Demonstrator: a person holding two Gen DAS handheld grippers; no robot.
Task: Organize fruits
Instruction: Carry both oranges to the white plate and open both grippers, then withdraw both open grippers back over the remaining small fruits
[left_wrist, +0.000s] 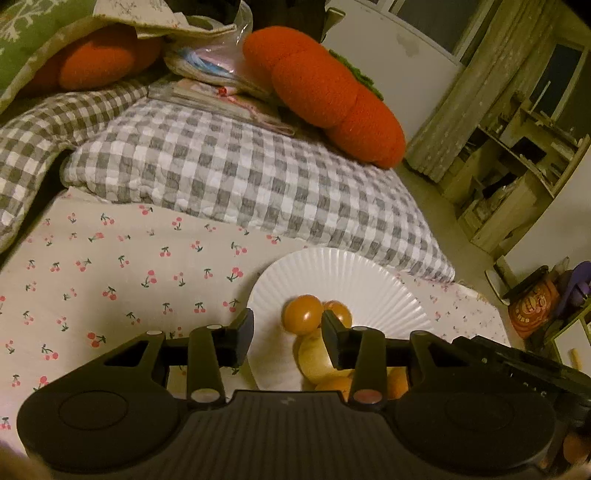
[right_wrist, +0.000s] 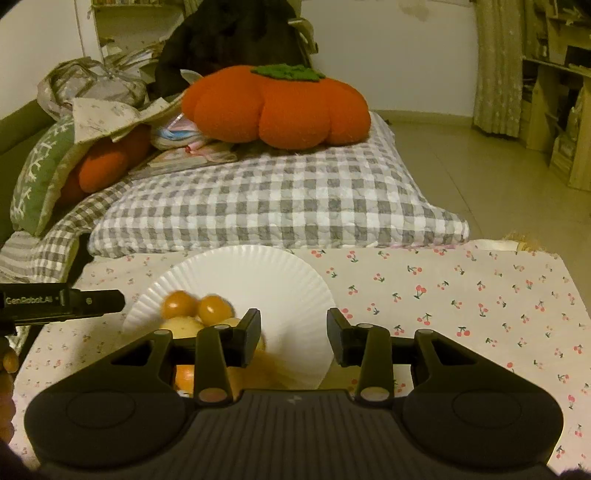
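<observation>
Fingers of the left gripper (left_wrist: 287, 334) and right gripper (right_wrist: 293, 334) are standing released, gripping nothing, over a fluted white paper plate (right_wrist: 258, 273) on the cherry-print surface (right_wrist: 461, 295), where glossy orange fruits (left_wrist: 303, 314) and a pale yellow one (left_wrist: 317, 360) are huddling together, touching.

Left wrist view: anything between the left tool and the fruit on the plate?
Nothing visible. The left tool hangs open just above the small orange fruits on the white plate, with no object between.

fruits (right_wrist: 195, 314) on plate (right_wrist: 258, 273), quilt (right_wrist: 277, 206) behind
</observation>
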